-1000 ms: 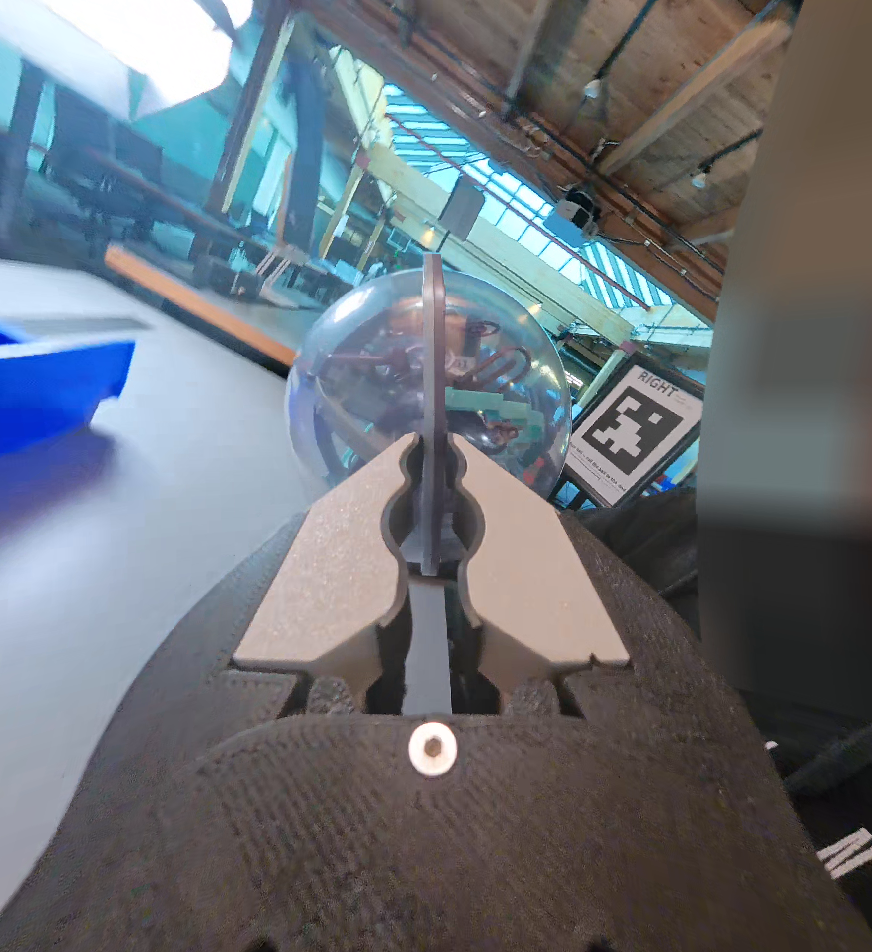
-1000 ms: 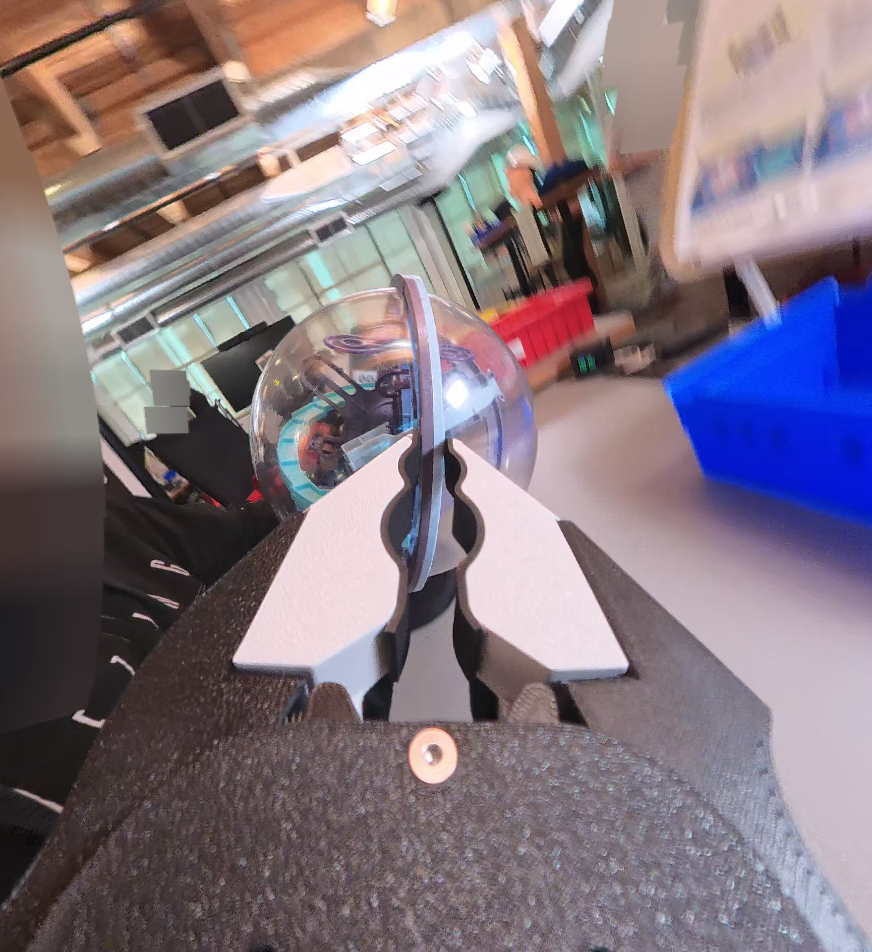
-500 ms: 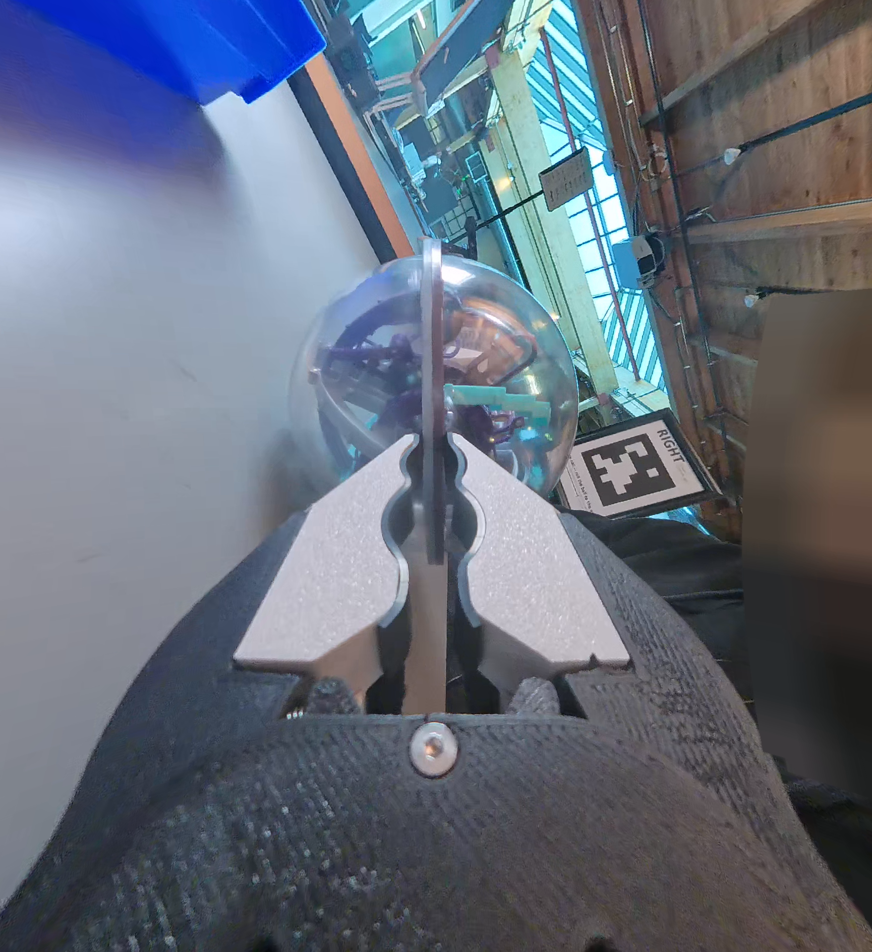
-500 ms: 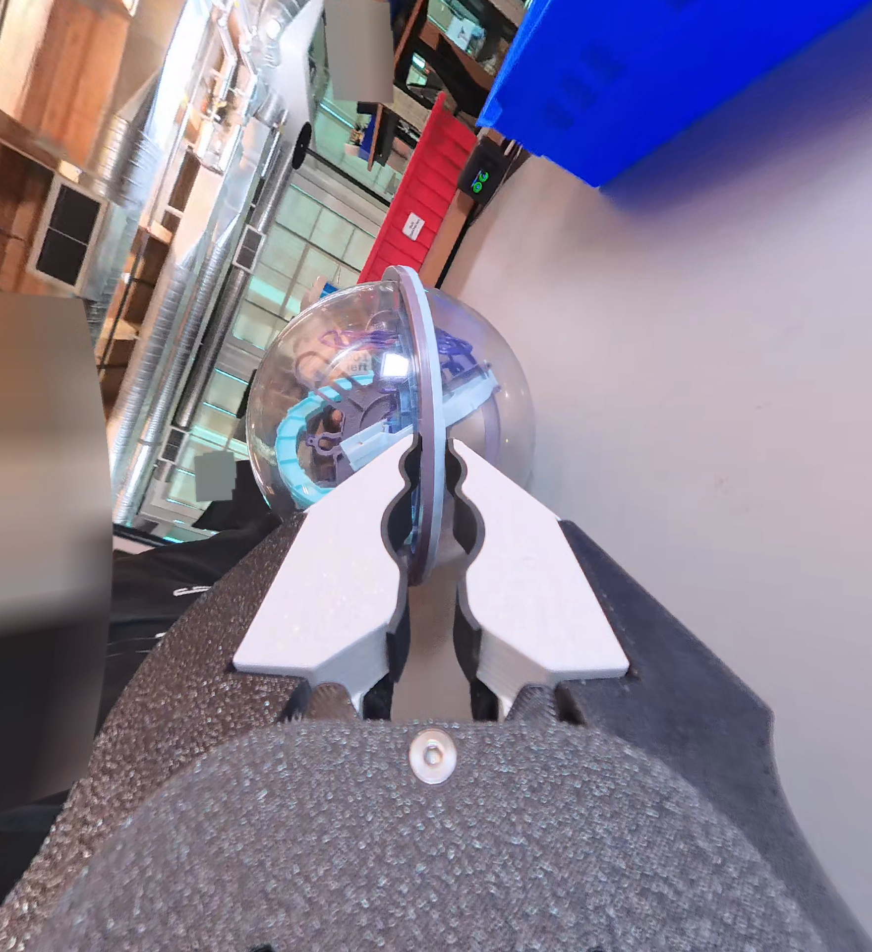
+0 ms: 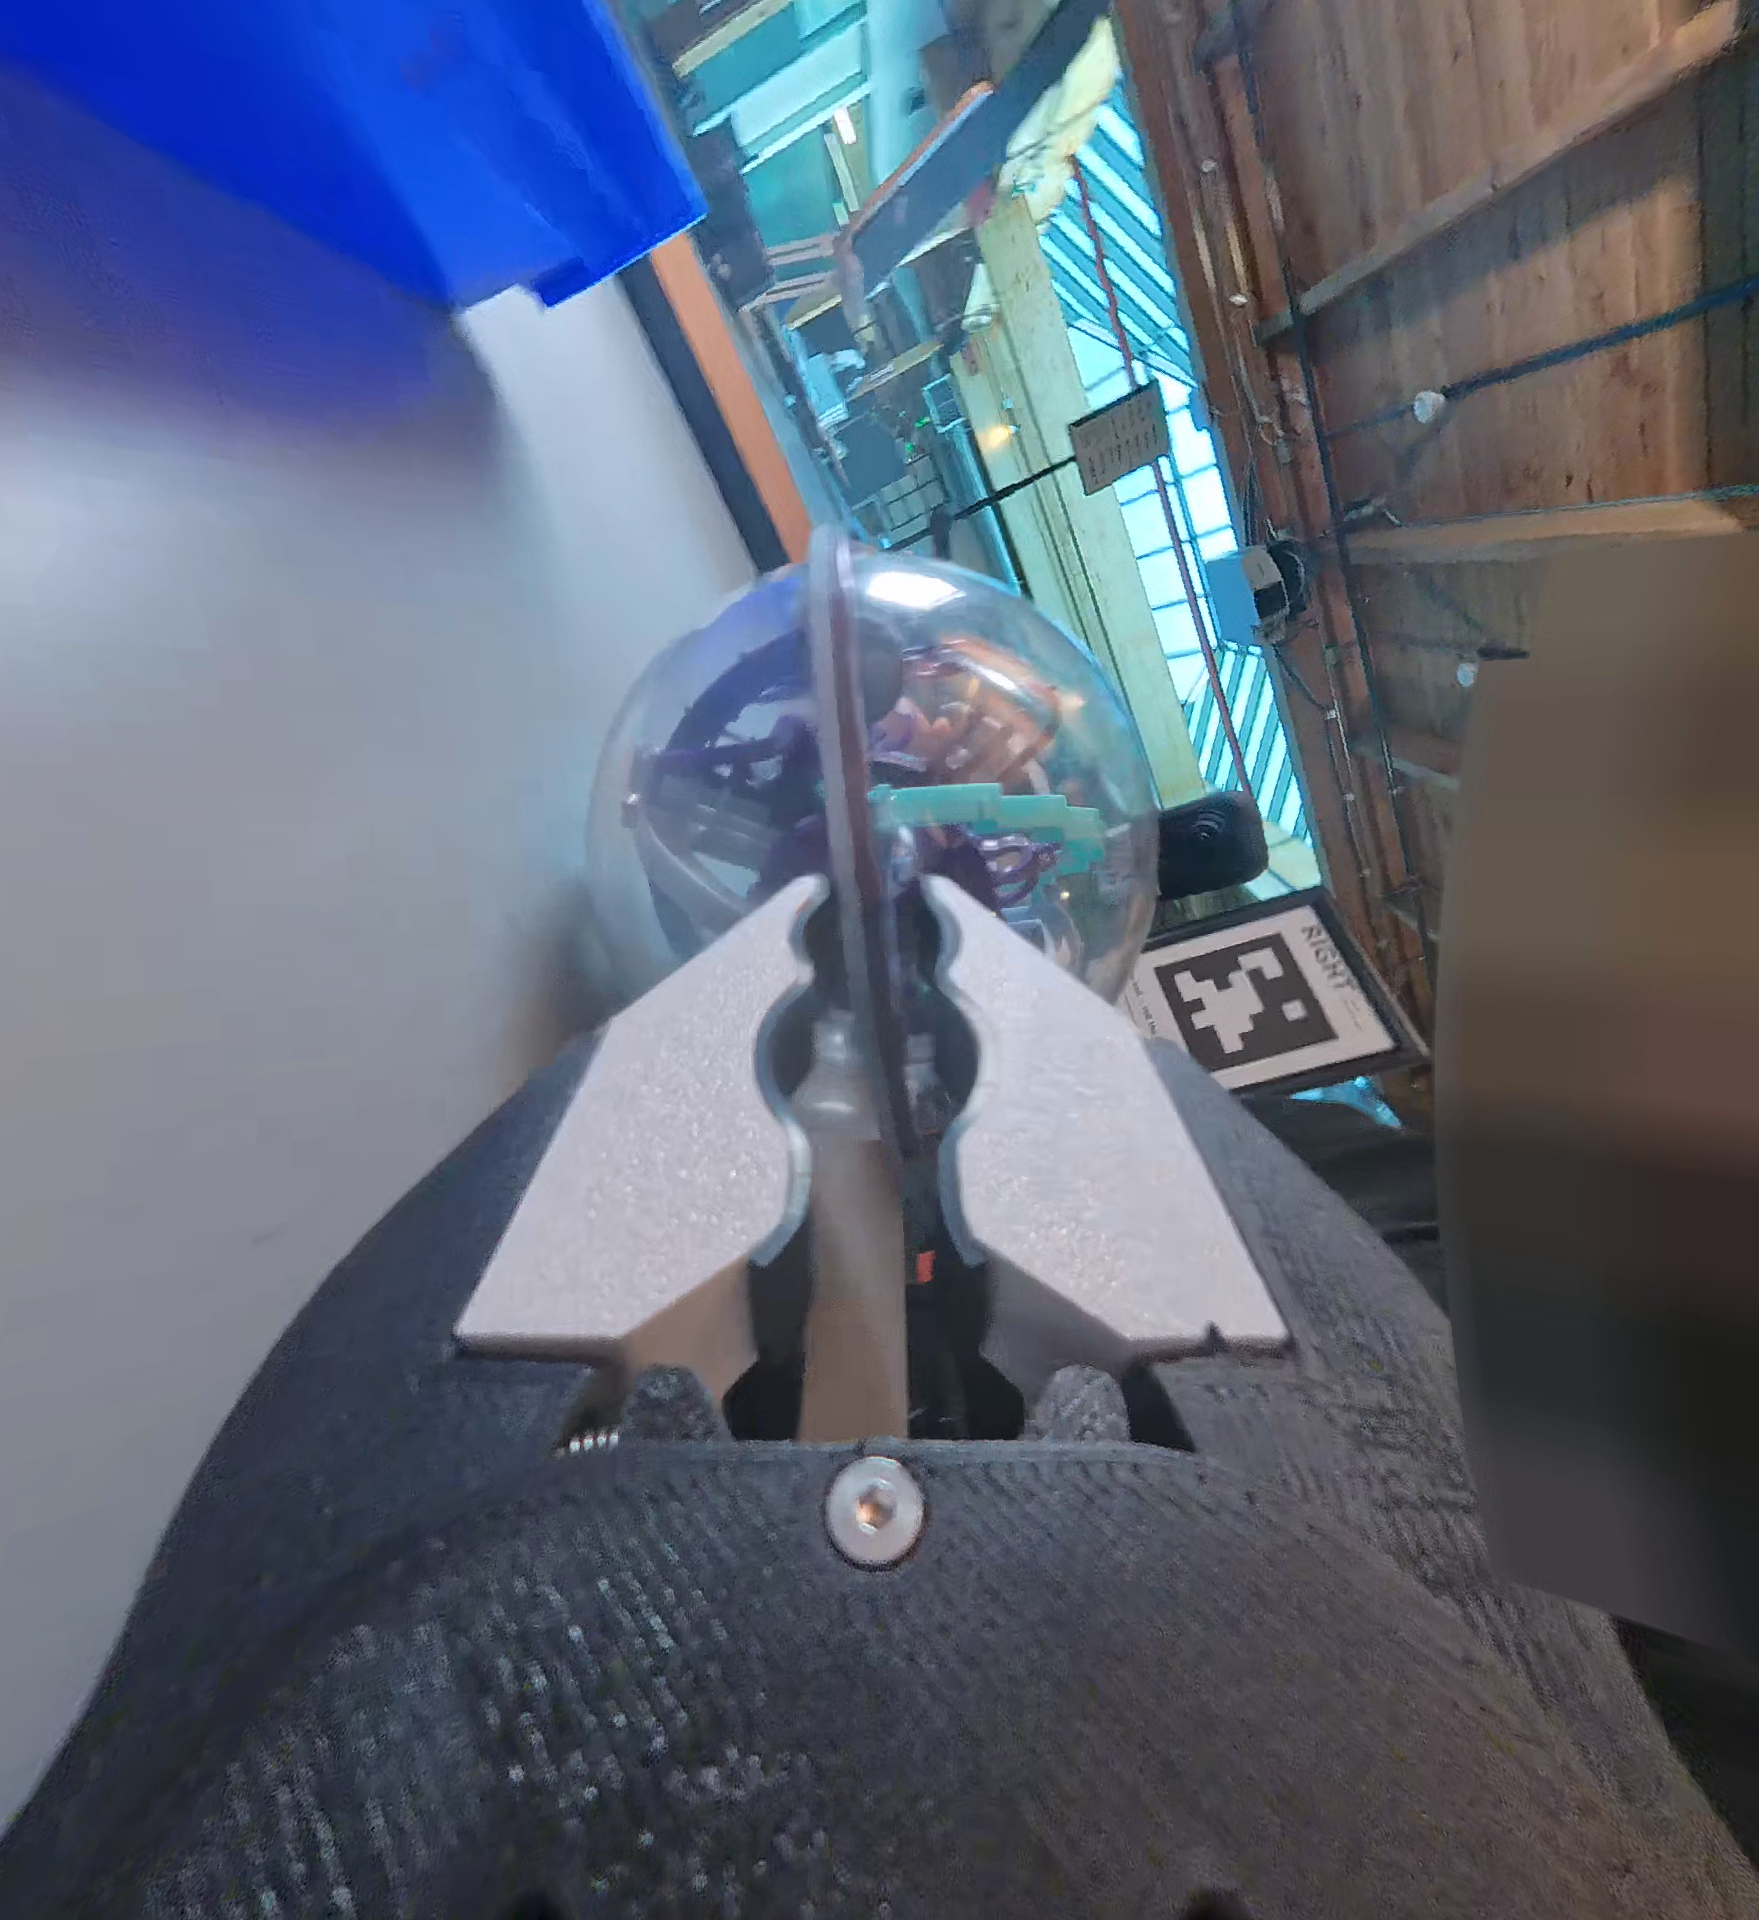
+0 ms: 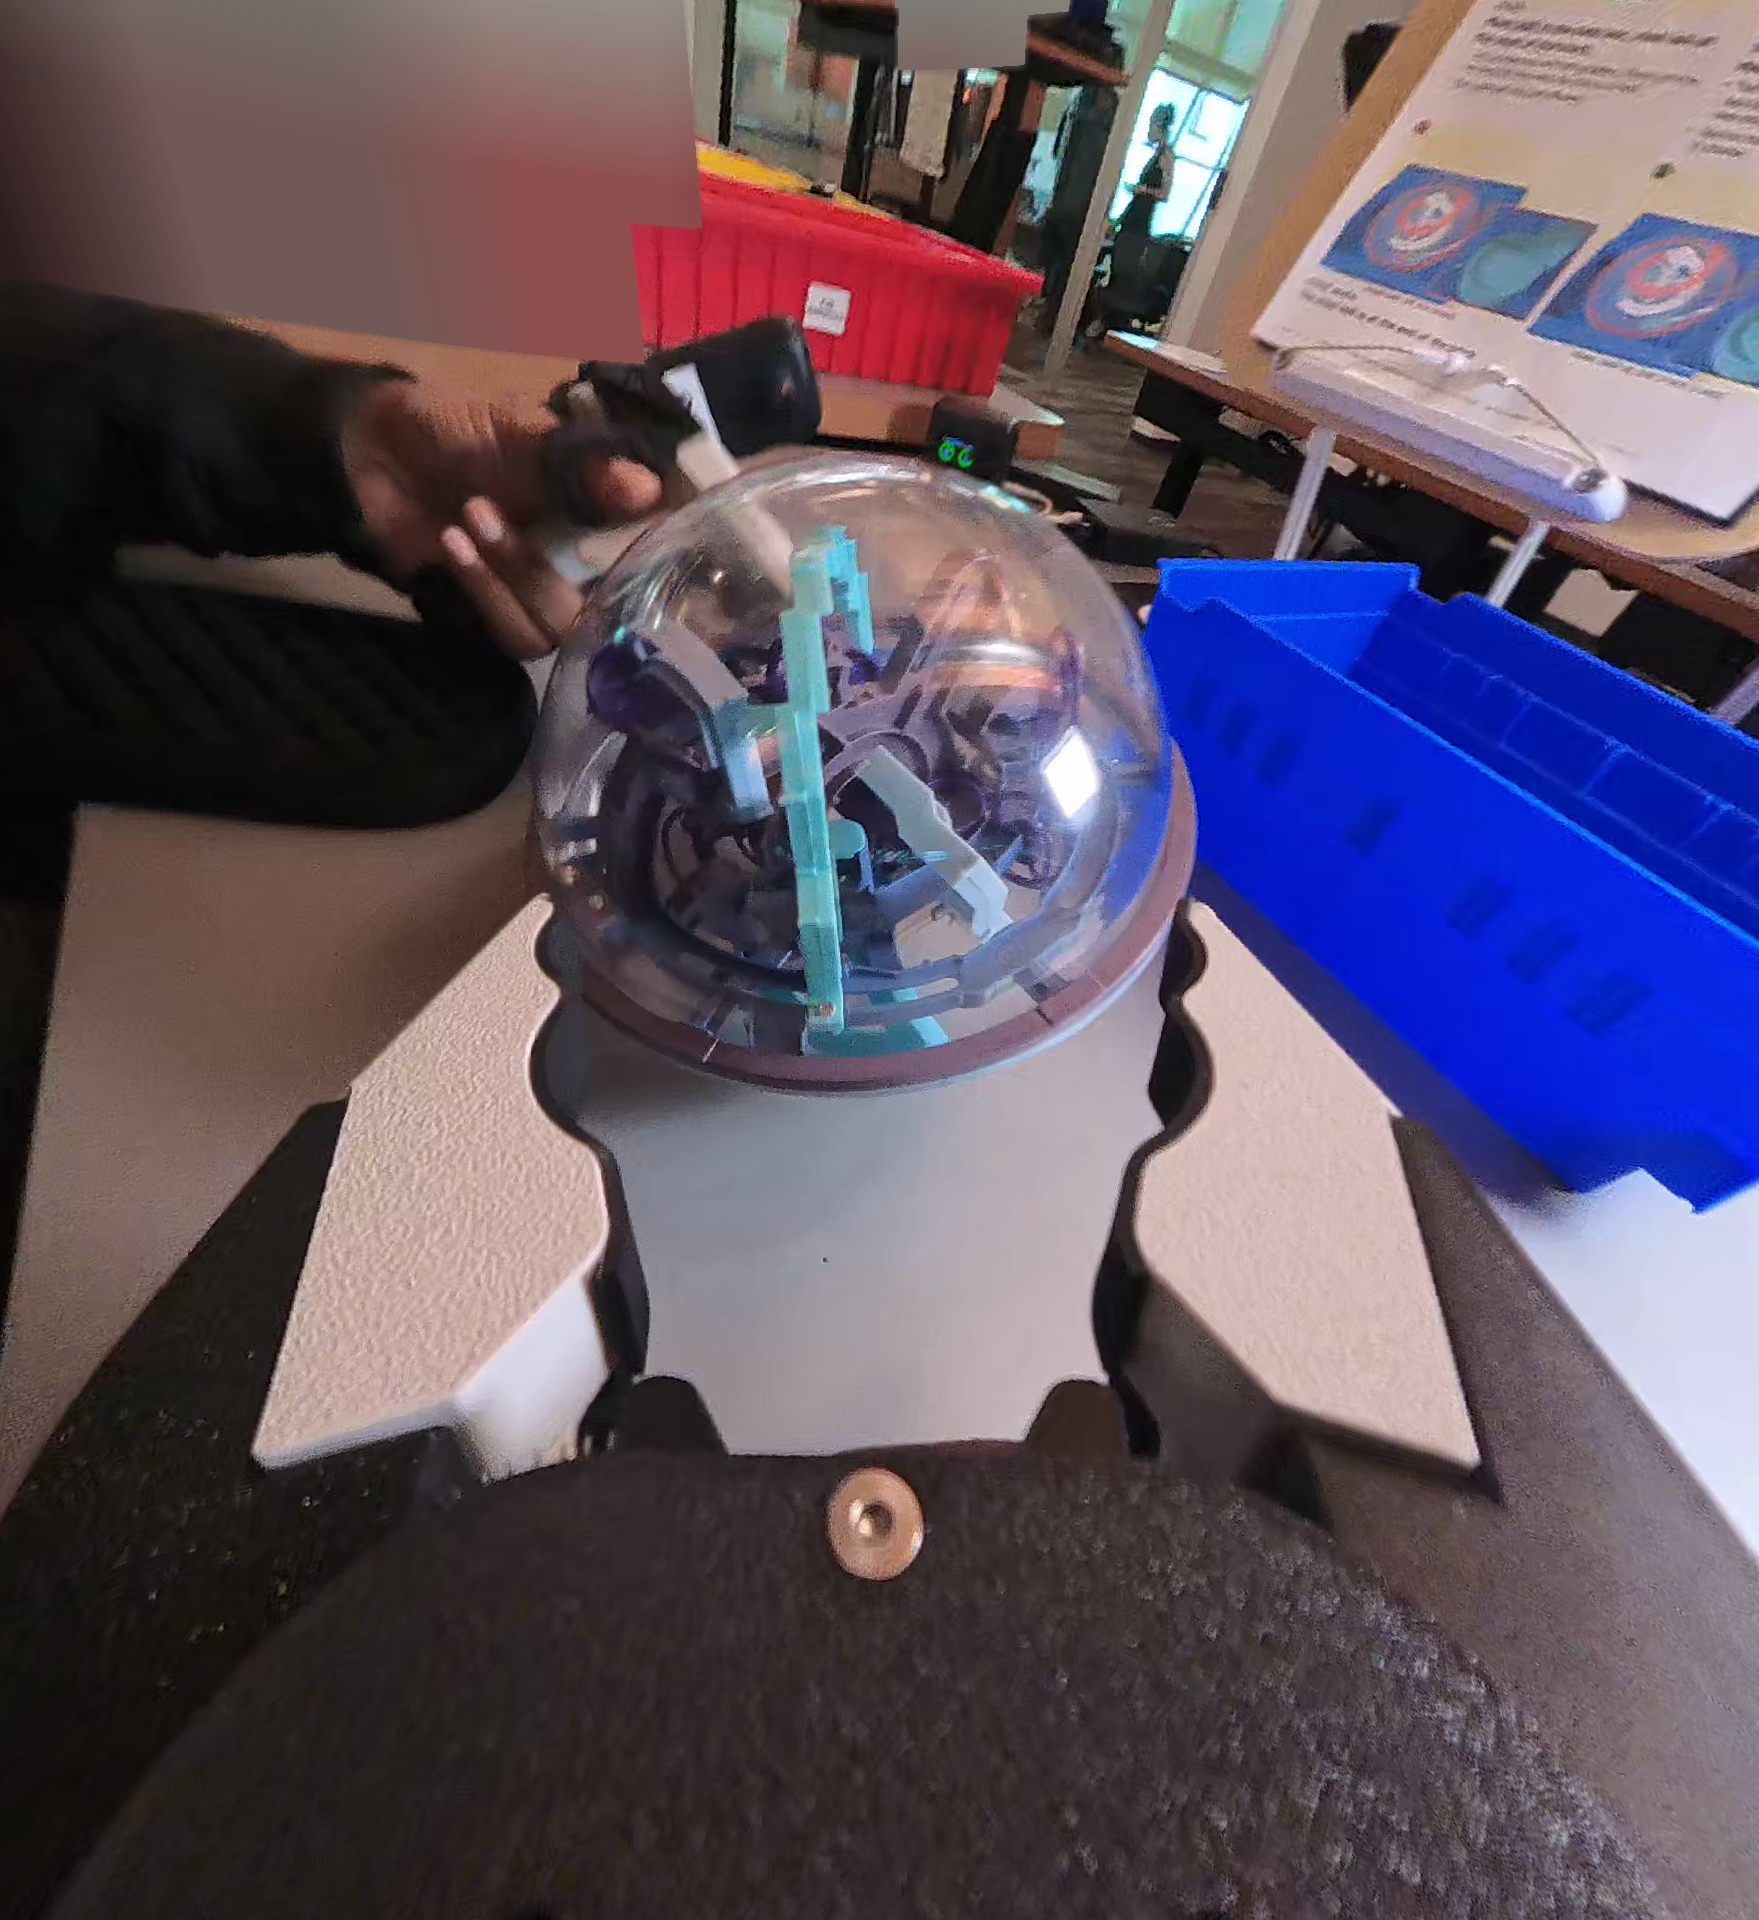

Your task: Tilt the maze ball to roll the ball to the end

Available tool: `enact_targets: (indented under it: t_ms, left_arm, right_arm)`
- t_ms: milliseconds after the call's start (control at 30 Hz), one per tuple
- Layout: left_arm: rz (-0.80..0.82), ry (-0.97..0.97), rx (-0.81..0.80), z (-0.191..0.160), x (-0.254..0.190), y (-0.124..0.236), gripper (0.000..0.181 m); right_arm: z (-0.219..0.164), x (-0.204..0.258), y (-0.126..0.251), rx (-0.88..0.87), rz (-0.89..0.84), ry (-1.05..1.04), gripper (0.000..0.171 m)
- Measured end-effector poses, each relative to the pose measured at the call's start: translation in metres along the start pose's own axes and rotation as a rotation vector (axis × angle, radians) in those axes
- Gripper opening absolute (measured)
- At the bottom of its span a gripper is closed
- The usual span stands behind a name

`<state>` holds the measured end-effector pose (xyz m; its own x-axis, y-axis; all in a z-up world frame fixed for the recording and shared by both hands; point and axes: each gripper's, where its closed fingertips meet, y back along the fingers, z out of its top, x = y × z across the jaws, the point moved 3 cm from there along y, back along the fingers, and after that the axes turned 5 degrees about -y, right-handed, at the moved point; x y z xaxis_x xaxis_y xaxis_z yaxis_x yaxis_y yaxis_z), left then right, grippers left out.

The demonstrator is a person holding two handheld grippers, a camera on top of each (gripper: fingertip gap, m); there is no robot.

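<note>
The maze ball (image 5: 958,790) is a clear sphere with purple, teal and grey tracks inside and a dark rim around its middle. In the right wrist view the maze ball (image 6: 854,779) rests on the grey table (image 6: 231,987) with its rim about level. My right gripper (image 6: 864,925) is wide open. Its fingers stand on either side of the ball's near edge without pressing it. My left gripper (image 5: 870,899) has the rim between its fingertips (image 5: 750,966), with a slim gap on each side. It also shows in the right wrist view (image 6: 709,416), held by a hand (image 6: 459,488) behind the ball.
A blue bin (image 6: 1529,862) stands on the table close to the ball's right; it also shows in the left wrist view (image 5: 335,135). A red bin (image 6: 833,270) and a board with pictures (image 6: 1581,260) stand farther back. A person in dark clothing sits at the left.
Both grippers were shut on the ball's rim while it was being turned. The right gripper has let go and opened wide. The left jaws have eased apart off the rim.
</note>
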<state>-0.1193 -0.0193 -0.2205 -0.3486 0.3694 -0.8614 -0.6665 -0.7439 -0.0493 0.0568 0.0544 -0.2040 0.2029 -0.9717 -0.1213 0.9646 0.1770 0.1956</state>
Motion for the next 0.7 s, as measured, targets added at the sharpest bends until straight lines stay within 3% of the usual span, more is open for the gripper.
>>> enact_targets:
  t_ms: [133,233,400,500,700]
  left_arm:
    - [-0.024,-0.389,0.020,0.016,-0.019,0.002,0.089]
    - [0.011,-0.744,0.069,0.020,-0.035,-0.007,0.119]
    - [0.016,-1.157,0.314,0.000,-0.033,-0.037,0.130]
    - [0.006,-1.172,0.380,-0.004,-0.020,-0.050,0.129]
    - [-0.027,-1.046,0.291,0.003,-0.014,-0.053,0.128]
  right_arm:
    - [-0.006,0.000,-0.011,0.042,0.016,0.034,0.111]
    - [-0.005,-0.002,-0.015,0.048,0.049,0.016,0.109]
    - [-0.002,-0.008,-0.018,0.041,0.098,-0.044,0.105]
    - [-0.001,-0.015,-0.020,0.045,0.125,-0.085,0.104]
    - [-0.004,-0.024,-0.021,-0.001,0.133,-0.183,0.103]
